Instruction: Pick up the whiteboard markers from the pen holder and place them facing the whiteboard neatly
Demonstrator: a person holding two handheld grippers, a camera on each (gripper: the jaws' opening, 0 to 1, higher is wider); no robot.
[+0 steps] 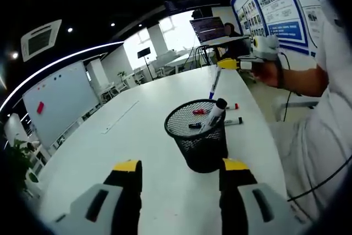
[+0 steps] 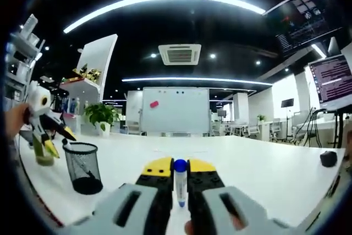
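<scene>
A black mesh pen holder [image 1: 199, 136] stands on the white table [image 1: 137, 152], just beyond my open left gripper [image 1: 181, 169]. Markers lean inside it, one with a black cap [image 1: 218, 109]. Two more markers [image 1: 233, 120] lie on the table behind the holder. My right gripper [image 1: 224, 65], held up over the far side of the table, is shut on a blue-capped marker [image 1: 214, 83]. In the right gripper view that blue-capped marker [image 2: 180, 182] stands between the closed jaws, pointing toward the whiteboard [image 2: 176, 109]. The pen holder [image 2: 82, 166] is at the left, under the left gripper [image 2: 59, 141].
A whiteboard [image 1: 58, 103] stands past the table's left side. A long pale strip [image 1: 121, 115] lies on the table. A small black object [image 2: 328, 158] sits at the far right edge. A potted plant [image 2: 102, 115] and screens [image 1: 212, 26] stand beyond the table.
</scene>
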